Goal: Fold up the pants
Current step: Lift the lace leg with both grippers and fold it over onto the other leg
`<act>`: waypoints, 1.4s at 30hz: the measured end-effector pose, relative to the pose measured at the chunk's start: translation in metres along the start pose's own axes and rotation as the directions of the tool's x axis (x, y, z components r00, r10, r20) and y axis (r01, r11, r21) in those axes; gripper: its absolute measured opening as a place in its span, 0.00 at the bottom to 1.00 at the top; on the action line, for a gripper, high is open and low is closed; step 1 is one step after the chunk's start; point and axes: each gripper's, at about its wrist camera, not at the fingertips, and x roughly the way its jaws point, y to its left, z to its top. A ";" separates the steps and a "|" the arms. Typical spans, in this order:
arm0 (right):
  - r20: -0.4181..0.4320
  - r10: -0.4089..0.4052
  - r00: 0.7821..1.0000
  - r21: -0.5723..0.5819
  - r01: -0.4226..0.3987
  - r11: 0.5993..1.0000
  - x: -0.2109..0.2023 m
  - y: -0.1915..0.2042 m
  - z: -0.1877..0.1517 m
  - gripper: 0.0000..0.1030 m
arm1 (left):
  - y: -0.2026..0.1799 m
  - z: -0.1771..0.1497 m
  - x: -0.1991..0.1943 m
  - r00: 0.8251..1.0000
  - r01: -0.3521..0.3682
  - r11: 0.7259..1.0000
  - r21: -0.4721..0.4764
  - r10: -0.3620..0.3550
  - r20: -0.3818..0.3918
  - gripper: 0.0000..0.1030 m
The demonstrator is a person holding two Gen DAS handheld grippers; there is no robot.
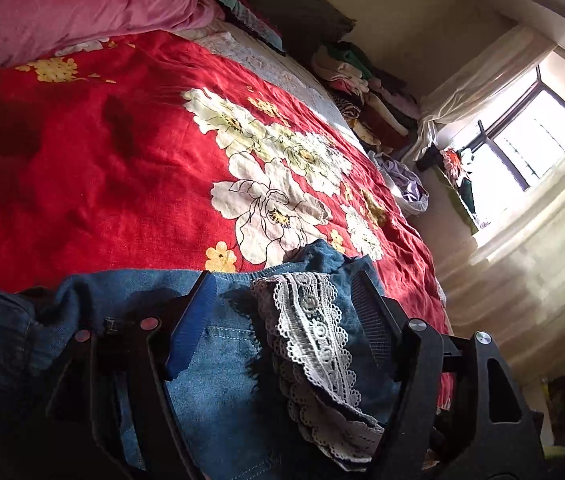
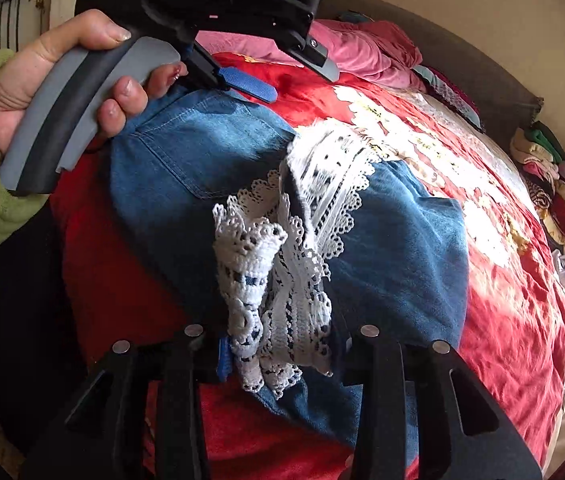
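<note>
Blue denim pants [image 2: 394, 248] with white lace trim [image 2: 282, 264] lie bunched on the red floral bedspread [image 2: 514, 320]. They also show in the left wrist view [image 1: 218, 384], with the lace [image 1: 314, 344] lying between my fingers. My left gripper [image 1: 282, 284] is open, its fingers spread over the denim; in the right wrist view it [image 2: 294, 84] hovers at the pants' far edge, held by a hand. My right gripper [image 2: 282, 344] has lace and denim bunched between its fingers; the pads are hidden by the fabric.
A pink quilt [image 1: 82, 4] lies at the head of the bed. A stack of folded clothes [image 1: 370, 92] stands along the bed's far side, with a pale garment [image 1: 406, 188] near it. A bright window [image 1: 522, 136] is beyond.
</note>
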 end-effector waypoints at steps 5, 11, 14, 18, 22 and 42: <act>0.037 0.016 0.999 -0.013 -0.016 1.000 -0.008 0.005 -0.002 0.44 | -0.005 -0.004 0.009 0.999 0.003 1.000 0.010 -0.003 -0.034 0.64; 0.051 -0.001 0.999 -0.038 0.003 0.999 -0.013 0.011 -0.009 0.46 | -0.007 -0.014 0.015 0.996 0.001 1.000 0.000 -0.001 -0.088 0.64; 0.053 0.000 0.999 -0.002 0.000 1.000 -0.013 0.011 -0.011 0.46 | -0.010 -0.019 0.022 0.994 -0.016 1.000 0.019 0.018 -0.112 0.67; 0.051 0.000 0.999 0.016 -0.001 1.000 -0.007 0.012 -0.014 0.46 | -0.016 -0.019 0.036 0.989 -0.045 0.997 0.055 0.052 -0.139 0.71; 0.059 0.016 0.998 0.018 -0.017 1.000 -0.006 0.011 -0.016 0.45 | -0.016 -0.014 0.051 0.983 -0.087 0.995 0.055 0.095 -0.156 0.71; 0.126 0.073 0.989 0.055 -0.080 0.995 -0.005 -0.004 -0.006 0.18 | -0.049 0.025 0.058 0.988 -0.099 0.988 0.115 0.112 -0.104 0.10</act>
